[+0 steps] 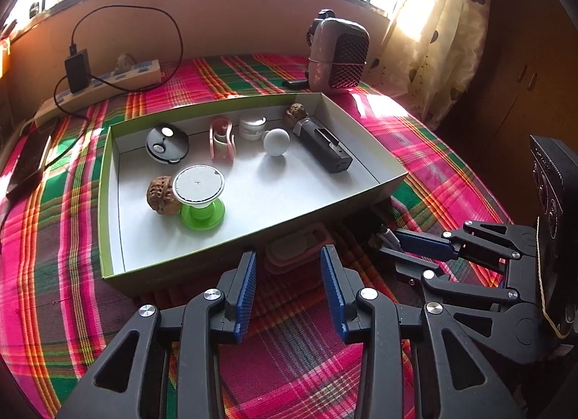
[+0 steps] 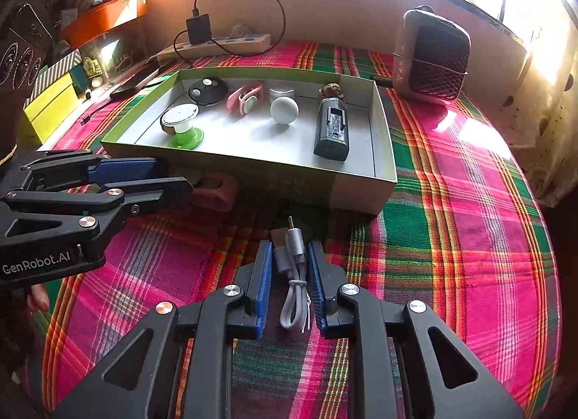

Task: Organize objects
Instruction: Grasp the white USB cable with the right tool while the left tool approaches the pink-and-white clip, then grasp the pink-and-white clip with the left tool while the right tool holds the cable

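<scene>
Left gripper (image 1: 288,276) stands with its jaws apart, empty, aimed at the pink clip (image 1: 296,251) lying on the plaid cloth (image 1: 54,238) against the box (image 1: 253,238) front wall. We judge it light, rigid plastic; take it across its narrow sides. Right gripper (image 2: 289,267) is clamped on the grey cable (image 2: 294,274) coiled just before the box. Cable looks light, floppy; a grip at the stiff plug end should keep the loops from snagging on the rim.
</scene>
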Demonstrator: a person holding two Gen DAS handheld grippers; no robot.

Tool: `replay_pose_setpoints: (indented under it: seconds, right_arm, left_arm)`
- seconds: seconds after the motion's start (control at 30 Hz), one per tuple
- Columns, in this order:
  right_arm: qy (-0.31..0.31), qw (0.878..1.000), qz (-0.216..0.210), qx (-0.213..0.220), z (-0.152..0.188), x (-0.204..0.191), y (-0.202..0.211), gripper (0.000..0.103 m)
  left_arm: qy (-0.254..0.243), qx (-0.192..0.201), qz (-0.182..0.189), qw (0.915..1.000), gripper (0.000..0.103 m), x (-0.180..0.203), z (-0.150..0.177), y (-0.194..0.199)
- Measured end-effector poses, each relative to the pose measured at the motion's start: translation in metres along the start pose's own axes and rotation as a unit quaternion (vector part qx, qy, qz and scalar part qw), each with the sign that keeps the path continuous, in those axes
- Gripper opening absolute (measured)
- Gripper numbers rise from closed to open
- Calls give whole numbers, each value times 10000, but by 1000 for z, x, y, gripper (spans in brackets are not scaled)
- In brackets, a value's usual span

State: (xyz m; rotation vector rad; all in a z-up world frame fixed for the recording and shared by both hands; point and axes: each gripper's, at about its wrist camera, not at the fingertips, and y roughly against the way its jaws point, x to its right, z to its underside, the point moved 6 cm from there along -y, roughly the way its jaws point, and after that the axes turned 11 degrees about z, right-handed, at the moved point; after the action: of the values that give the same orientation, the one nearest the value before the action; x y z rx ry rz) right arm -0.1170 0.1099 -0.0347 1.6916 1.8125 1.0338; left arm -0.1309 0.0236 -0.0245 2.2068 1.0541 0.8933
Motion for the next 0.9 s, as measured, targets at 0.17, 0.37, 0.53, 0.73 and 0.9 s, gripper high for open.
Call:
replay_pose_setpoints:
  seconds: [0.17,0.37,0.53,0.73,0.9]
  right_arm:
    - [-61,10000,54,1,3,8,0,21]
    - [-122,9998,123,-15,7,18,1,21]
    - [-143,9997,183,-14,9,24,2,21]
    - [-202,9996,217,-14,11,33,1,21]
    - [-224,9995,224,-1,12,38,1,21]
  left_arm:
    - [-74,-19,147,9999,34,11,1,-2]
    - [-208,-101,291,9993,34,29,6,-4]
    - [-325,-163,418,9985,34,45,8,-8]
    - [-461,-198,337,9982,34,53,9,-11]
    - [-416,-212,72,9989,34,44,6,-14]
